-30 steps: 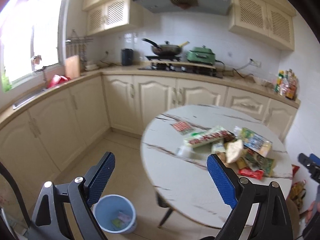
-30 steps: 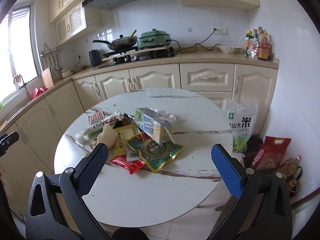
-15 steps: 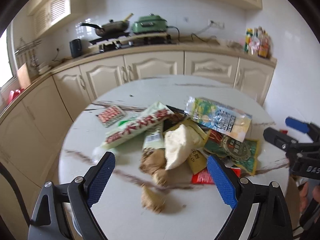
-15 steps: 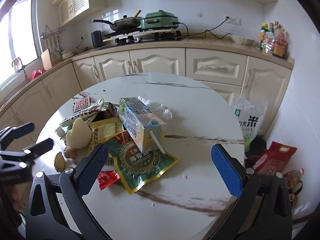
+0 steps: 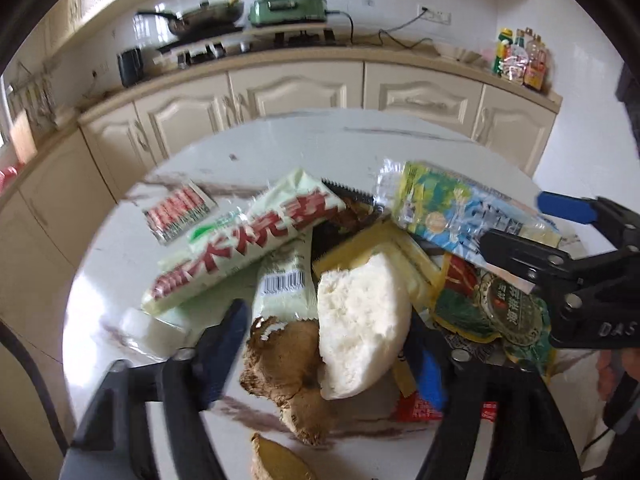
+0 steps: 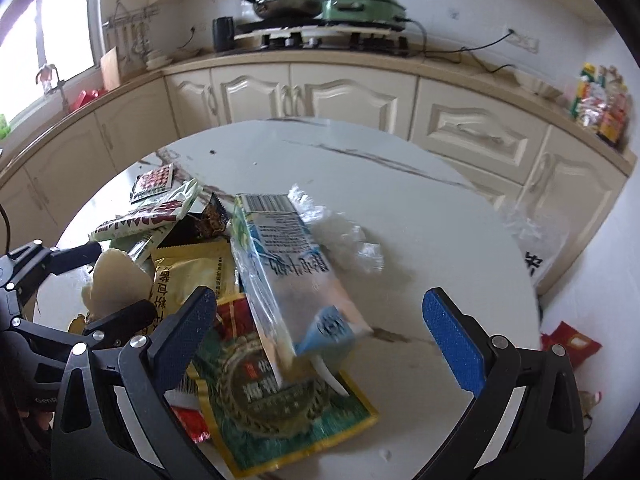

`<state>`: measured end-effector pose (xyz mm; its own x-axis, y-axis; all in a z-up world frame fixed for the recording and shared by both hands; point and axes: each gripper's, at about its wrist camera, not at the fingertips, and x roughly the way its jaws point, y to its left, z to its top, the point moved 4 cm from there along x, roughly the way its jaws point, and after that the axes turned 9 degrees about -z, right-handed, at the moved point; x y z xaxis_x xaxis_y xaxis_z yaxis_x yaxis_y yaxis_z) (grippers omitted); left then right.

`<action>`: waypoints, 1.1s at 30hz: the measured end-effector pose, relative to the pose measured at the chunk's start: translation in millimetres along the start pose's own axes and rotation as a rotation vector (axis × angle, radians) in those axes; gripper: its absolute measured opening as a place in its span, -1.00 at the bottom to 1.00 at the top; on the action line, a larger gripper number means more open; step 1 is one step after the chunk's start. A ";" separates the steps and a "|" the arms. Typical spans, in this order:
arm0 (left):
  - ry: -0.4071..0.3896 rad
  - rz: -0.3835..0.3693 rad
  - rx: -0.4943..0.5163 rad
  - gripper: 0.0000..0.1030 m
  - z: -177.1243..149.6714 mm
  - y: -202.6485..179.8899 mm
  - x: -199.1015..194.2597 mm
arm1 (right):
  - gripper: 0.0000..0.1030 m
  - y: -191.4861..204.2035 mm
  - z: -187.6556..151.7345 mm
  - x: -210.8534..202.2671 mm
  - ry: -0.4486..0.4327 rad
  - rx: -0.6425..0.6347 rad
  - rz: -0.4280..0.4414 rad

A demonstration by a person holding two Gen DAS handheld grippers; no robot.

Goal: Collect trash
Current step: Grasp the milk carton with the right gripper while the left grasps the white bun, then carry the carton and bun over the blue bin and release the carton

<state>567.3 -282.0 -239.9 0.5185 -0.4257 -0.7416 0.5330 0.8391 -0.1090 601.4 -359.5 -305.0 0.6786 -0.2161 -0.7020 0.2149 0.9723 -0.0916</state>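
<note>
Lying heaped on the round marble-patterned table [image 5: 304, 140]: a pile of trash, itemised below.

Item, white steamed bun [image 5: 362, 320]: torn, at the near edge of the pile, leaning on a brown ginger root [image 5: 296, 360]; a second ginger piece [image 5: 280, 460] lies nearer the camera.

Item, pale green wrapper with red characters [image 5: 240, 244]: long, lying diagonally across the left of the heap; a smaller green wrapper with a barcode [image 5: 284, 292] sits beneath it, touching the bun.

Item, red-and-white sachet [image 5: 178, 212]: flat on the table, just apart from the pile on its left.

Item, milk carton [image 6: 288, 264]: in clear film, lying tilted on top of the heap, its straw end towards the right wrist camera; crumpled clear plastic [image 6: 344, 236] just beside it.

Item, green pickle packet [image 6: 280, 408]: flat under the carton; a yellow packet [image 6: 192, 276] and a red wrapper [image 6: 192, 428] beside it.

Left gripper [image 5: 332, 344]: fingers spread, one either side of the bun and ginger, low over the table; not closed on either.

Right gripper [image 6: 324, 336]: fingers spread wide, straddling the near end of the carton; no contact visible.

Background: cream cabinets [image 5: 296, 88]; a wok [image 5: 204, 18] and a green cooker [image 5: 292, 4] on the counter.
</note>
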 end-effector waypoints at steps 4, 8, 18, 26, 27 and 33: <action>-0.028 -0.016 0.027 0.00 1.9 1.7 0.9 | 0.41 6.0 0.0 14.5 0.032 -0.008 0.060; -0.046 -0.089 -0.009 -0.36 5.0 7.8 -5.5 | -0.27 11.4 -3.8 10.9 0.017 -0.015 0.096; -0.107 -0.180 -0.050 -0.38 -5.2 20.1 -29.2 | -0.27 9.3 7.9 -39.0 -0.088 0.035 0.092; -0.220 -0.193 -0.077 -0.38 -12.3 42.1 -106.2 | -0.27 35.7 25.0 -82.8 -0.149 0.029 0.133; -0.241 -0.177 -0.085 -0.38 -15.8 51.5 -121.4 | -0.27 47.0 27.9 -89.7 -0.160 0.017 0.149; -0.325 -0.070 -0.165 -0.37 -49.5 119.9 -201.1 | -0.27 135.0 42.3 -118.4 -0.203 -0.067 0.276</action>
<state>493.9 -78.9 -136.6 0.6842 -0.5471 -0.4822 0.4732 0.8362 -0.2772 579.8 -206.5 -204.4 0.8319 0.0488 -0.5528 -0.0381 0.9988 0.0309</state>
